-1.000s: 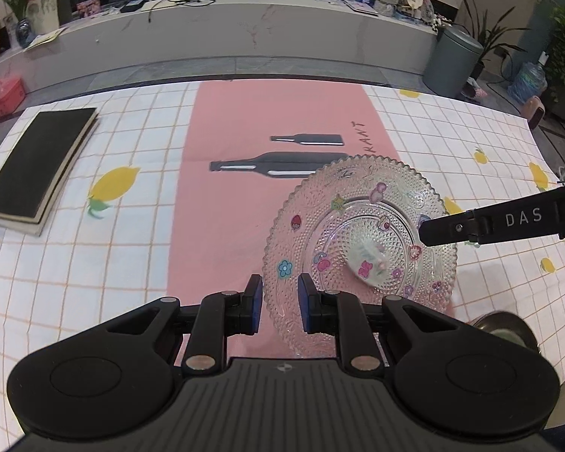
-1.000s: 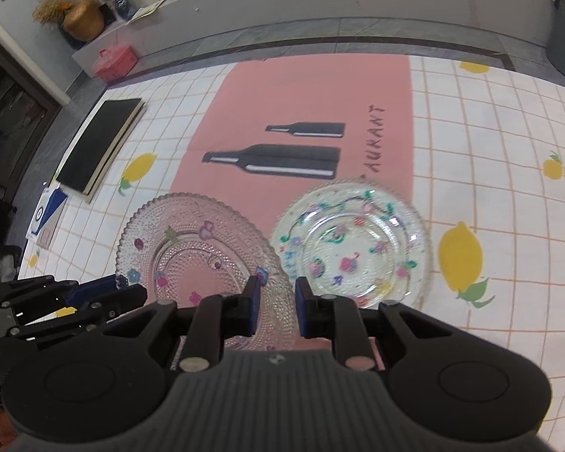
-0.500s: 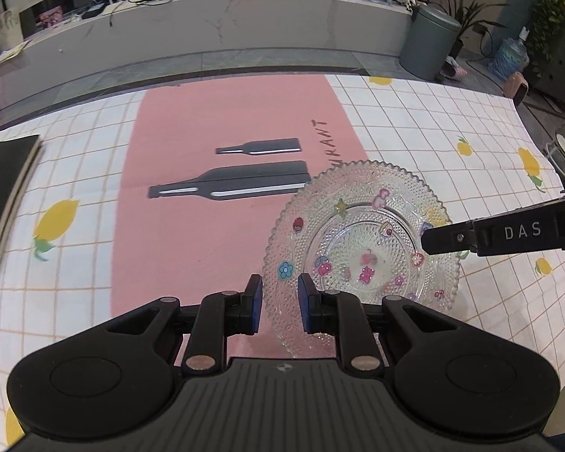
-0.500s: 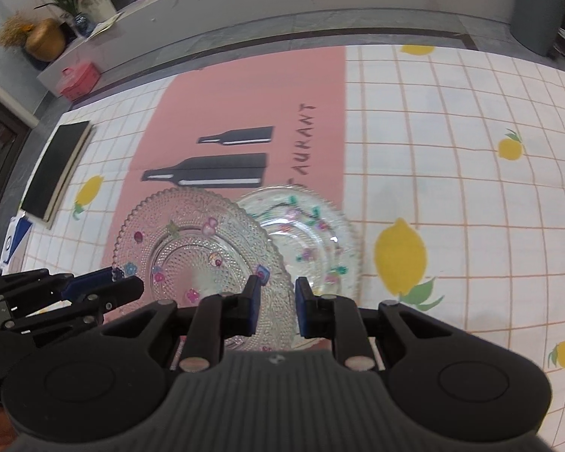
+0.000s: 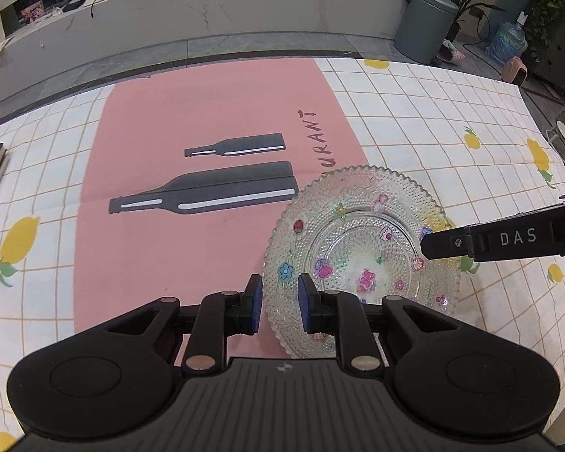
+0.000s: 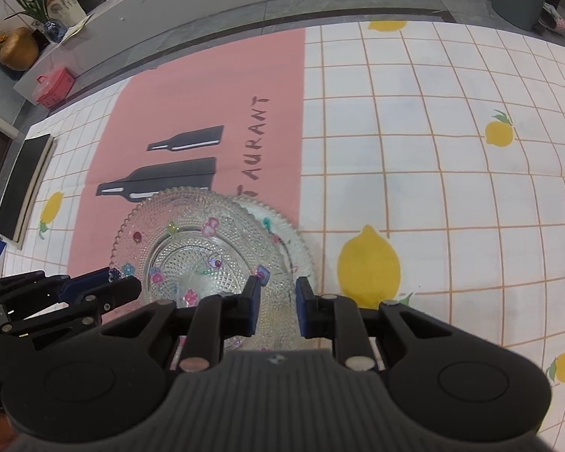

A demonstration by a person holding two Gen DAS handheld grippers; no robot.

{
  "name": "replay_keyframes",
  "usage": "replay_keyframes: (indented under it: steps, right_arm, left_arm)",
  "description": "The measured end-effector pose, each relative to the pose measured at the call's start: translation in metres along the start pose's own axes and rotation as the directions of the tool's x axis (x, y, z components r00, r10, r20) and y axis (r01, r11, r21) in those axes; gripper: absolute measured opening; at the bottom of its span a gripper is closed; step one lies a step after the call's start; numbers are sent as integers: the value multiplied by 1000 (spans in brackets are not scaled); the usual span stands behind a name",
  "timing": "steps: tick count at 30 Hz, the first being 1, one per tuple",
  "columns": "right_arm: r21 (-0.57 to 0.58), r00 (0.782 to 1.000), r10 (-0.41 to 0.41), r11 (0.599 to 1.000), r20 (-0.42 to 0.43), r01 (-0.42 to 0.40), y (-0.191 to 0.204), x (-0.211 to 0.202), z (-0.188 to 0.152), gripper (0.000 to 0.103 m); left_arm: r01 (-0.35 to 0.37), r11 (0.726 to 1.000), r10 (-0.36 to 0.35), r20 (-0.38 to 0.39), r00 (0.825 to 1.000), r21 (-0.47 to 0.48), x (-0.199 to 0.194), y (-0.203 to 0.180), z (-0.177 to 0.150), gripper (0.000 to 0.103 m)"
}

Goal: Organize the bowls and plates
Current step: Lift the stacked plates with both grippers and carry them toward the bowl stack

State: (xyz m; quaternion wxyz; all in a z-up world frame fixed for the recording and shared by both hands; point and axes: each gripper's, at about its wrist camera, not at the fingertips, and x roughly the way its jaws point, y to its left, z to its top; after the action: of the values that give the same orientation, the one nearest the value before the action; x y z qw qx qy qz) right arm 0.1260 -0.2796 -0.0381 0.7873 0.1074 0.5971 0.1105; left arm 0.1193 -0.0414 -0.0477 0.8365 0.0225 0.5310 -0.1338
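Note:
A large clear beaded glass plate (image 5: pixel 358 226) with coloured flower stickers hangs low over the table, held by both grippers at opposite rims. My left gripper (image 5: pixel 280 303) is shut on its near-left rim. My right gripper (image 6: pixel 277 303) is shut on its right rim, and one finger (image 5: pixel 508 239) of it, marked DAS, shows in the left wrist view. The same plate (image 6: pixel 192 226) now covers most of a smaller clear plate (image 6: pixel 292 235) lying on the cloth, of which only the right rim shows. The left gripper's fingers (image 6: pixel 105 290) reach in from the left.
A pink placemat (image 5: pixel 207 113) printed with two black bottles lies on the white checked tablecloth (image 6: pixel 433 132) with lemon prints. A black pad (image 6: pixel 22 184) rests at the table's left edge. Beyond the far edge stand a grey bin (image 5: pixel 425 26) and a red box (image 6: pixel 54 86).
Both grippers carried the large plate to the right and lower. It went from beside the smaller plate to over it, hiding all but that plate's right rim.

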Motion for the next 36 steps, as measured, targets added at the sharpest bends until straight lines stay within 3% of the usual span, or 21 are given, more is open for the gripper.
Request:
replay_keyframes:
  steps: [20,30,36]
  right_arm:
    - [18,1000,-5,1000,-15,5,-12,15,7,19]
    - [-1,1000,-12,1000,-8,12,-9,18,6,19]
    - [-19,1000,-18,1000,-1,18,-5,18,3,24]
  left_arm:
    - [-8,1000,8,-27,1000,13,19,-3,11,22]
    - [-47,998,48,-19,999,46,22,-9,8,23]
    - [-50,998,51,-9,999,45,23,-9,6,23]
